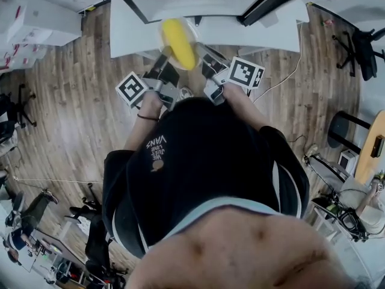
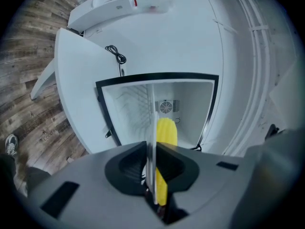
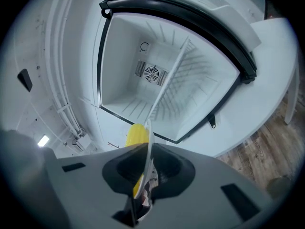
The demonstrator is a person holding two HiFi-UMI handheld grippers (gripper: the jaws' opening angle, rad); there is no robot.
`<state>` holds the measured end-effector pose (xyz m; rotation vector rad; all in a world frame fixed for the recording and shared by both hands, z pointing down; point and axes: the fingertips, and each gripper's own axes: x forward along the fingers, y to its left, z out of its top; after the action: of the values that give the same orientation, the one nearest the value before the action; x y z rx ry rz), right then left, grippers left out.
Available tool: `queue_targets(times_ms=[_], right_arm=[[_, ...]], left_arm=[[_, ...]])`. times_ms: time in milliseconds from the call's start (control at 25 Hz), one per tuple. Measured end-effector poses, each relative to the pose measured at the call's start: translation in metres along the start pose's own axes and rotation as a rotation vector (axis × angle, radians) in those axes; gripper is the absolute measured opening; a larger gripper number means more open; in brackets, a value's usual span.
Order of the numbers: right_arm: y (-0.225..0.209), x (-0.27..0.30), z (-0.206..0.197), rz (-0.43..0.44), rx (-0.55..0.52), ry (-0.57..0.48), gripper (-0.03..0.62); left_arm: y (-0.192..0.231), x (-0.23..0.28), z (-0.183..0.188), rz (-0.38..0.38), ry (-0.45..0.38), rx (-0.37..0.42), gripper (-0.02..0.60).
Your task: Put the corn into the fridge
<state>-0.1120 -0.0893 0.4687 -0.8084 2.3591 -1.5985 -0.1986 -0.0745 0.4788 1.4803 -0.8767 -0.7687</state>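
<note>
A single cob of corn (image 1: 178,43), long axis running near to far, far end aimed at the open front of the fridge (image 2: 193,104), near end swung a little to the right in the head view. Bright, even yellow all over, smooth-looking, rounded at both ends; kernels too fine to make out. Lying flat on a clear plate (image 1: 163,31), carried in the air ahead of the person's chest, just before the fridge's mouth. In both gripper views, plate seen edge-on as a thin pale line, with the cob showing on one side of it. Pinched at its left rim by the left gripper (image 1: 162,62), jaws drawn almost together on the thin edge. Pinched the same way at its right rim by the right gripper (image 1: 203,56), jaws likewise nearly closed on the plate. Behind each gripper, a hand wrapped round the handle: left hand (image 1: 151,101), right hand (image 1: 233,93). Farther off, inside the white, black-sealed fridge, a round fan (image 2: 166,107) on the back wall and a wire shelf (image 3: 190,73). At the foot of the fridge, a white tabletop (image 2: 81,75) with a black cable (image 2: 116,55) lying on it. All around, wooden floor (image 1: 72,107).
</note>
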Motion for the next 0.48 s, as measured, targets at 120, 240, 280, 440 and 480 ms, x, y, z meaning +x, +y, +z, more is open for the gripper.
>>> queue_targets(times_ms=[120, 240, 280, 440, 480], right_arm=[[-0.001, -0.003, 0.004, -0.007, -0.004, -0.009, 0.029], [-0.002, -0.004, 0.012, -0.003, 0.003, -0.017, 0.029], [-0.003, -0.004, 0.015, 0.001, 0.006, -0.018, 0.029], [-0.01, -0.007, 0.028, 0.016, 0.0, -0.015, 0.029], [-0.011, -0.007, 0.033, 0.02, -0.001, -0.014, 0.029]], left_arm=[[-0.001, 0.004, -0.002, -0.005, 0.011, -0.002, 0.043], [-0.002, 0.013, -0.003, -0.006, 0.017, -0.007, 0.043], [-0.002, 0.016, -0.004, -0.007, 0.017, -0.008, 0.043], [-0.002, 0.031, -0.008, -0.007, 0.016, -0.001, 0.043], [-0.004, 0.036, -0.007, -0.01, 0.014, 0.001, 0.043]])
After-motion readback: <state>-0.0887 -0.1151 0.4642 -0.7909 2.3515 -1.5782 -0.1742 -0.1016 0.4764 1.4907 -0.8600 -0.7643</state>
